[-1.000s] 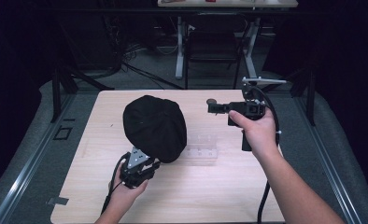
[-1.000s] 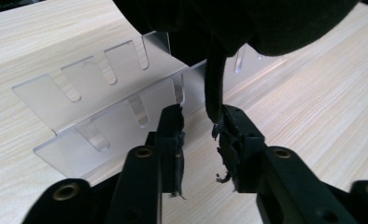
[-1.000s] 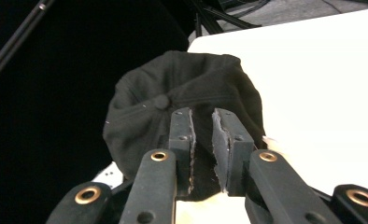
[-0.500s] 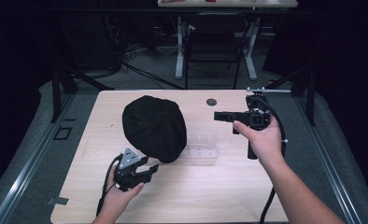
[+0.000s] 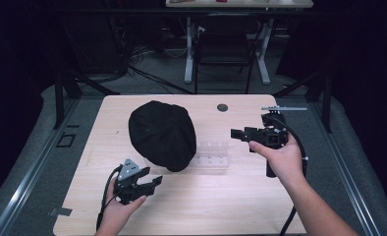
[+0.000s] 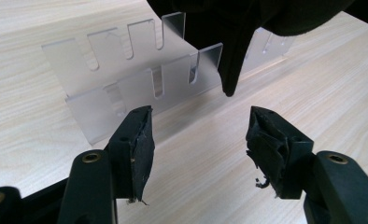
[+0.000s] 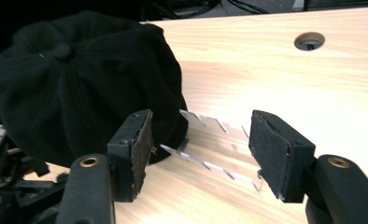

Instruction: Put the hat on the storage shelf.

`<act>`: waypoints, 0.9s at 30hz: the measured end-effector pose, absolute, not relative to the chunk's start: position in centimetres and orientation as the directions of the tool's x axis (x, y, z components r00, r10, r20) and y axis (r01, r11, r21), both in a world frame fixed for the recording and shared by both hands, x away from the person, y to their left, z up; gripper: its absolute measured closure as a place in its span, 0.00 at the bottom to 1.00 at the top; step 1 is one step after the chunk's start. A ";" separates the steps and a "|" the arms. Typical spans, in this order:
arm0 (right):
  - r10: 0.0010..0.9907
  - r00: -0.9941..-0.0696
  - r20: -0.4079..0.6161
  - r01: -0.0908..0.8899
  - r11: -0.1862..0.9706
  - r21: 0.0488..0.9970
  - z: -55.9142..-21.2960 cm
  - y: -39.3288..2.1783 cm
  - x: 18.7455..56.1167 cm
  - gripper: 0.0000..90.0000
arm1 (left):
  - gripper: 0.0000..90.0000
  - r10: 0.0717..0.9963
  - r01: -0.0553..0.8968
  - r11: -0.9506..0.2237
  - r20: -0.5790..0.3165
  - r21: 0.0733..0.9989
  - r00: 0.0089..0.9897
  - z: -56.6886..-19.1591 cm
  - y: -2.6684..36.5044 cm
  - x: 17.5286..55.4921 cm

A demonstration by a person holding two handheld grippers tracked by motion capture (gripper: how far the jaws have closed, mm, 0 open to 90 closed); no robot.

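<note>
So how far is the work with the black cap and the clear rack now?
Done, it seems: the black fabric cap sits on one end of the clear slotted plastic rack. In hand: nothing; the left gripper and right gripper have just been opening, with nothing between their jaws. Left: perhaps only drawing the hands away.

A black fabric cap (image 5: 162,135) with a button on its crown is draped, crown up, over one end of a clear acrylic slotted rack (image 5: 212,153). The rack is set upright on the light wooden table (image 5: 260,206), its other end left uncovered.
</note>
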State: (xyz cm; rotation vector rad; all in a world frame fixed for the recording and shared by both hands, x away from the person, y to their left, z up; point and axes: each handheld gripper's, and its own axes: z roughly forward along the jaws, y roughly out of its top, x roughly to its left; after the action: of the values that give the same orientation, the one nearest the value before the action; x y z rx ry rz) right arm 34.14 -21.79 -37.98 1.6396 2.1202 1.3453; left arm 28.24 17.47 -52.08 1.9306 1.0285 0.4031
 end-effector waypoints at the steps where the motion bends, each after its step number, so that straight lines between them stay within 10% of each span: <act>1: 0.834 -0.397 0.384 0.705 0.009 0.709 -38.2 -21.8 34.1 0.42 | 0.45 0.789 0.503 -0.267 -0.113 0.822 0.603 -52.1 17.5 28.2; 27: 0.880 -0.390 0.270 0.687 0.083 0.722 -43.2 -22.9 30.8 0.40 | 0.40 0.803 0.520 -0.245 -0.130 0.818 0.582 -53.9 18.9 27.8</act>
State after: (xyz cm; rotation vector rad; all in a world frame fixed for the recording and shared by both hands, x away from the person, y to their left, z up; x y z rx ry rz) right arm 30.79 -22.88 -43.23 1.5783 2.1242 1.1977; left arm 27.79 18.87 -53.86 1.9183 1.0629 0.3978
